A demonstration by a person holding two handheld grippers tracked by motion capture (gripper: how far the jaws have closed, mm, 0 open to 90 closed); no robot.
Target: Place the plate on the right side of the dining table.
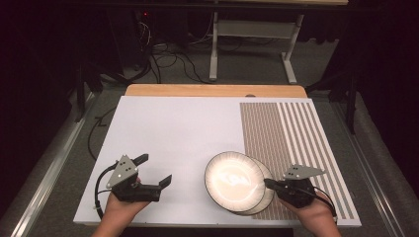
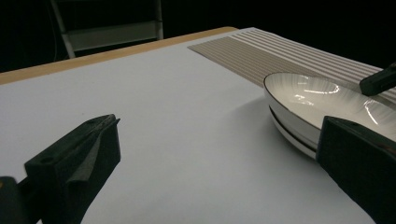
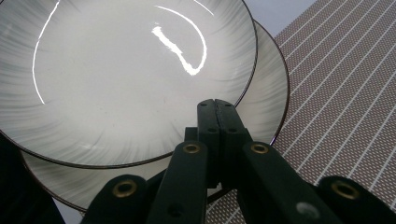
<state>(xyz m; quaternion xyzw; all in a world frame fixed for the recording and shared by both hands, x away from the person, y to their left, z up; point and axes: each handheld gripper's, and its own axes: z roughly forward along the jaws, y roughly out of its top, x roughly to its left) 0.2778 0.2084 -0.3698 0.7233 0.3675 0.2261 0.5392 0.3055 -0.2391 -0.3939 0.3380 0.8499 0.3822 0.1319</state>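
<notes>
- Two plates are sitting stacked near the front of the table (image 1: 163,128), the top plate (image 1: 232,178) shifted left of the bottom plate (image 1: 267,196) so it is overhanging.
- The stack is straddling the edge of the striped mat (image 1: 296,143): the left part is lying on the white surface, the right part on the mat.
- The right gripper (image 1: 269,183) is coming in from the front right, jaws pressed flat together with nothing visible between them.
- In the right gripper view those closed jaws (image 3: 216,109) are pointing over the plates' rims, tips above the near edge of the top plate (image 3: 116,79); contact is not clear from here.
- The bottom plate (image 3: 268,93) is peeking out to the right and below the top one.
- The left gripper (image 1: 155,170) is hovering over bare white surface, well to the left of the plates, jaws spread wide and holding nothing.
- In the left gripper view the open jaws are framing empty table (image 2: 177,116), with the top plate (image 2: 313,100) off to the right and the right gripper's tip (image 2: 379,80) above it.
- Both hands are entering from the bottom edge.
</notes>
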